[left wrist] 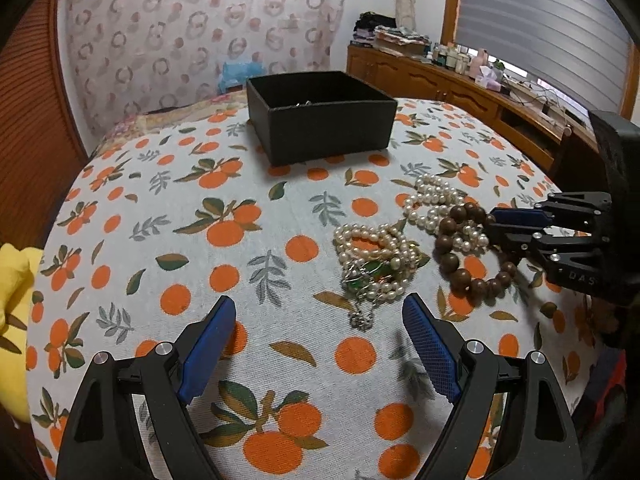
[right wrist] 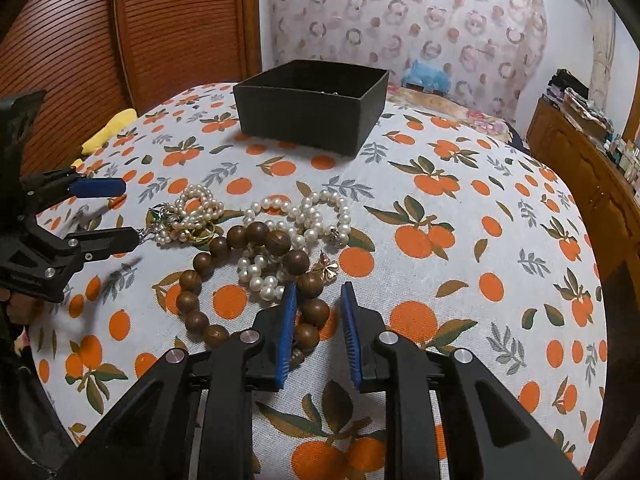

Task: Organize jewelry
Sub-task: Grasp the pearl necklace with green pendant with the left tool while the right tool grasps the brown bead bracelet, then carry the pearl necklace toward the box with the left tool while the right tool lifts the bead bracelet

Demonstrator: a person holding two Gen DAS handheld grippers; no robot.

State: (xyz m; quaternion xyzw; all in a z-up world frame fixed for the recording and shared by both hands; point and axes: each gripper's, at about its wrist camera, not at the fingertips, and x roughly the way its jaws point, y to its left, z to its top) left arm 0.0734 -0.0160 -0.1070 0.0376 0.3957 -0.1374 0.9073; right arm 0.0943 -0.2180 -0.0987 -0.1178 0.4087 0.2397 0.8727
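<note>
Jewelry heap (right wrist: 256,240) lies on the orange-print bedspread (right wrist: 460,208) | right gripper (right wrist: 319,304) tilted down, fingers narrowly parted astride the wooden bead bracelet (right wrist: 240,276), not pinching | left gripper (left wrist: 319,322) wide open, empty, before pearl strands (left wrist: 376,252) | black box (left wrist: 320,116) beyond, contents unclear.

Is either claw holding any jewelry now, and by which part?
Nothing is held. The left claw is open over the cloth. The right claw straddles the near beads of the wooden bracelet, but a gap shows beside one pad.
</note>
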